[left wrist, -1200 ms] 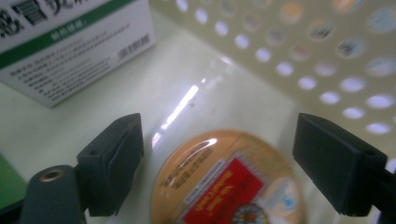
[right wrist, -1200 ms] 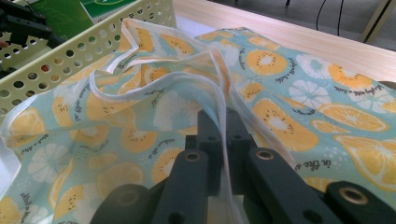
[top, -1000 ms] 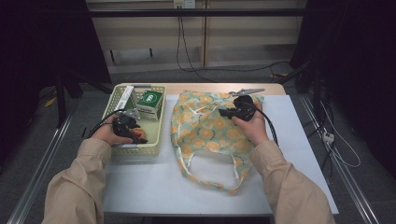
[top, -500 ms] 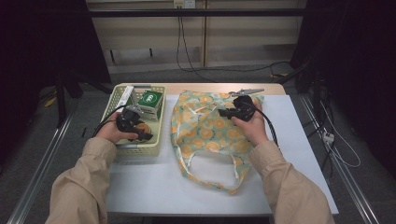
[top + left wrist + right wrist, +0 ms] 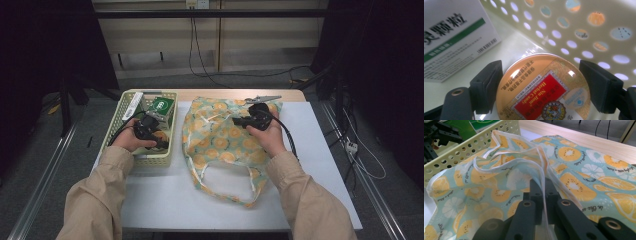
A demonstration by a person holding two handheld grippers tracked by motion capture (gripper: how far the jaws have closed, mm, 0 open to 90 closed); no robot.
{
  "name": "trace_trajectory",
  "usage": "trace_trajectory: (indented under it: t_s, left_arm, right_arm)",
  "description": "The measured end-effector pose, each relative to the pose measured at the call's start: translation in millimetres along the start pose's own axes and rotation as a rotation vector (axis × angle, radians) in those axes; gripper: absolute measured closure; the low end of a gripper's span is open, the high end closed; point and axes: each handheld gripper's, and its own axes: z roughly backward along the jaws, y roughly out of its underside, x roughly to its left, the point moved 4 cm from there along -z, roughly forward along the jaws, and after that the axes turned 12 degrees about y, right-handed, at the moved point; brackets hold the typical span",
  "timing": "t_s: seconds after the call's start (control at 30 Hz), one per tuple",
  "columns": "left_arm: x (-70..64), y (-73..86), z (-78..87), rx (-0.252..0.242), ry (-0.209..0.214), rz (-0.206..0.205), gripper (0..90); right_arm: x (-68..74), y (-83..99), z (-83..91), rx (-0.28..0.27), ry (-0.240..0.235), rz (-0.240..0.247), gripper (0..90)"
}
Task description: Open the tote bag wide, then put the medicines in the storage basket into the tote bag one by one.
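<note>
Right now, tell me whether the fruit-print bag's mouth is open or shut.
Partly open. The right tongs are shut on one edge of the fruit-print bag, holding it up off the layer below.

The high view looks forward and down on the pale perforated plastic basket [image 5: 117, 120]. The left gripper view sits close inside it; the right gripper view faces its wall [image 5: 469, 145] from nearby.
</note>
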Motion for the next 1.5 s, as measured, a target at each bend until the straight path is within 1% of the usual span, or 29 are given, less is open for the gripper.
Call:
trace_trajectory:
  t_s: [0.03, 0.13, 0.17, 0.2, 0.23, 0.27, 0.3, 0.33, 0.37, 0.4, 0.43, 0.47, 0.5, 0.53, 0.6, 0.63, 0.77, 0.8, 0.83, 0.9, 0.97, 1.0, 1.03, 1.07, 1.13, 1.23, 1.3, 1.4, 1.5]
  left_arm:
    - [1.1, 0.1, 1.4, 0.008, -0.011, -0.009, 20.3]
    - [0.9, -1.1, 6.3, -0.034, -0.020, 0.000, 12.8]
    - [0.1, -0.5, 7.4, -0.048, -0.015, 0.019, 11.9]
    - [0.4, 1.2, 9.1, -0.042, -0.017, 0.016, 12.0]
    - [1.6, 3.5, 11.2, -0.023, -0.014, 0.002, 11.4]
    - [1.8, 5.9, 11.8, -0.010, -0.005, 0.013, 10.1]
    - [0.8, 8.2, 10.2, -0.016, -0.005, 0.038, 9.8]
    - [2.0, 10.9, 10.6, 0.020, -0.005, 0.014, 9.8]
    - [1.9, 12.7, 9.6, 0.026, -0.015, 0.011, 9.8]
    - [2.1, 14.2, 8.9, 0.033, -0.013, 0.010, 9.8]
    - [2.4, 15.6, 7.8, 0.037, -0.006, 0.020, 9.8]
    - [3.0, 17.1, 6.6, 0.053, -0.010, 0.018, 10.0]
    - [2.5, 18.3, 5.6, 0.056, -0.004, 0.021, 12.7]
    - [2.5, 19.1, 5.2, 0.054, -0.003, 0.024, 19.2]
    - [1.8, 18.4, 6.0, 0.050, -0.008, 0.026, 20.4]
    - [1.8, 17.6, 7.3, 0.049, -0.008, 0.016, 20.5]
    - [2.6, 12.8, 16.3, -0.009, -0.015, 0.034, 20.5]
    - [3.0, 11.8, 18.4, -0.018, -0.023, 0.045, 20.5]
    - [3.2, 10.9, 21.3, -0.021, -0.033, 0.045, 20.5]
    - [2.3, 8.4, 26.4, -0.044, -0.034, 0.064, 20.6]
    - [0.3, 5.8, 31.3, -0.053, -0.026, 0.085, 20.5]
    - [-0.6, 4.2, 34.3, -0.054, -0.038, 0.083, 20.5]
    - [-1.1, 2.0, 38.0, -0.066, -0.039, 0.092, 20.5]
    - [-2.1, -0.2, 42.0, -0.084, -0.037, 0.112, 20.5]
    - [-4.6, -5.5, 49.2, -0.126, -0.055, 0.112, 20.5]
    - [-9.6, -12.5, 58.6, -0.103, -0.055, 0.087, 20.6]
    - [-16.3, -19.6, 63.7, -0.129, -0.048, 0.085, 20.6]
    - [-30.4, -32.4, 69.1, -0.153, -0.024, 0.069, 20.6]
    - [-49.4, -48.0, 72.2, -0.184, 0.007, 0.022, 20.6]
  right_arm:
    - [0.1, 0.1, -0.1, 0.000, -0.001, -0.001, 89.0]
    - [0.0, 0.3, -0.2, 0.000, -0.002, 0.000, 89.0]
    - [0.0, 0.3, -0.1, -0.001, -0.002, -0.001, 89.0]
    - [0.1, 0.3, 0.1, -0.002, -0.003, -0.002, 89.0]
    - [0.2, 0.4, 0.3, -0.003, -0.003, -0.004, 89.0]
    - [0.2, 0.3, 0.5, -0.005, -0.002, -0.005, 89.0]
    - [0.0, 0.3, 0.8, -0.005, -0.001, -0.004, 89.0]
    - [-0.2, 0.4, 1.0, -0.004, -0.001, -0.005, 89.0]
    - [-0.5, 0.5, 1.0, -0.003, 0.000, -0.006, 89.0]
    - [-0.6, 0.4, 1.0, -0.003, 0.001, -0.005, 89.0]
    - [-0.5, 0.3, 1.0, -0.003, 0.002, -0.005, 89.0]
    - [-0.2, 0.0, 1.2, -0.004, 0.002, -0.004, 89.0]
    - [0.0, -0.1, 1.5, -0.006, 0.002, -0.005, 89.0]
    - [0.0, 0.0, 1.6, -0.005, 0.003, -0.003, 89.0]
    - [-0.4, 0.3, 1.8, -0.002, 0.004, -0.004, 89.0]
    - [-0.7, 0.2, 2.1, -0.002, 0.006, -0.003, 89.0]
    - [-0.6, -0.3, 2.7, -0.005, 0.005, -0.004, 89.0]
    - [-0.2, -0.4, 2.7, -0.004, 0.007, -0.001, 89.0]
    - [0.4, -0.5, 2.8, -0.005, 0.004, -0.001, 89.0]
    - [0.9, -0.3, 2.7, -0.004, 0.005, -0.001, 89.0]
    - [0.9, 0.1, 2.7, -0.003, 0.003, -0.002, 89.0]
    - [0.5, 0.4, 2.6, -0.004, 0.003, -0.004, 89.0]
    - [0.1, 0.6, 2.6, -0.003, 0.003, -0.005, 89.0]
    - [-0.5, 0.6, 2.7, -0.001, 0.007, -0.005, 89.0]
    - [-1.5, -0.5, 3.0, -0.007, 0.008, -0.010, 89.0]
    - [-2.4, -0.7, 2.8, -0.009, 0.008, -0.014, 89.0]
    - [-2.8, -0.6, 2.5, -0.010, 0.008, -0.015, 89.1]
    - [-2.9, -1.0, 2.4, -0.010, 0.007, -0.014, 89.1]
    - [-4.1, -0.6, 2.4, -0.006, 0.009, -0.018, 89.1]
